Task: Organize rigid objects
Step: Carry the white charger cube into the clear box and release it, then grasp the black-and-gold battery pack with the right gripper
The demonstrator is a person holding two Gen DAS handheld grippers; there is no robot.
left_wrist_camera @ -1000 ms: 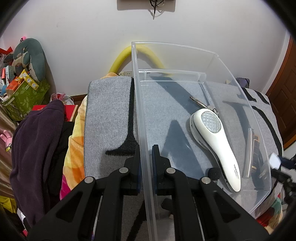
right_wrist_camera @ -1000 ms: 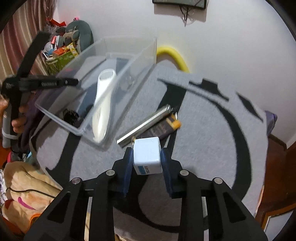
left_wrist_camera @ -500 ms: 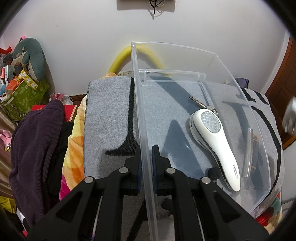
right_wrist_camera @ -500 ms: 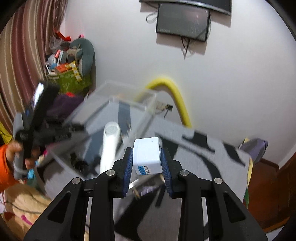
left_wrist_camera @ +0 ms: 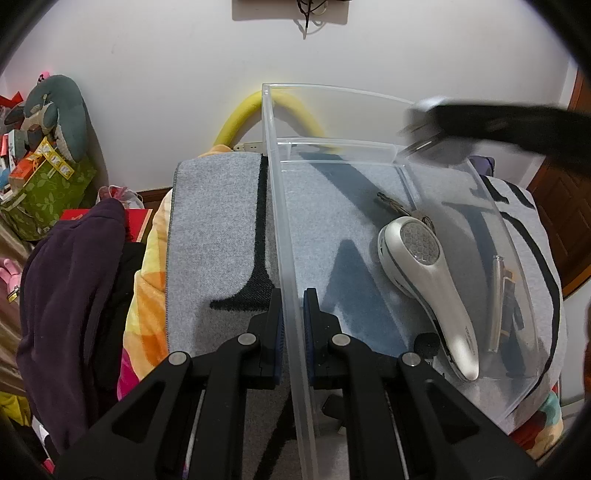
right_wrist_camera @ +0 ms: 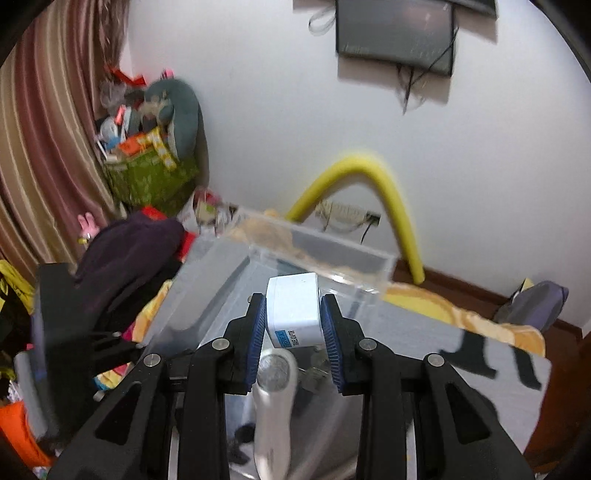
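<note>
Clear bin (left_wrist_camera: 369,147) on grey-and-black blanket (left_wrist_camera: 218,221), white wall (left_wrist_camera: 166,74) behind.

A yellow foam tube (left_wrist_camera: 236,122) arched against the white wall (left_wrist_camera: 166,74), beside a power strip (right_wrist_camera: 347,212). A wall-mounted screen (right_wrist_camera: 395,35) hung above. A dark purple garment (left_wrist_camera: 70,277) lay left of the grey patterned blanket (left_wrist_camera: 214,221). A green gift bag (right_wrist_camera: 147,177) and a grey plush toy (left_wrist_camera: 59,110) stood by striped curtains (right_wrist_camera: 44,147).
</note>
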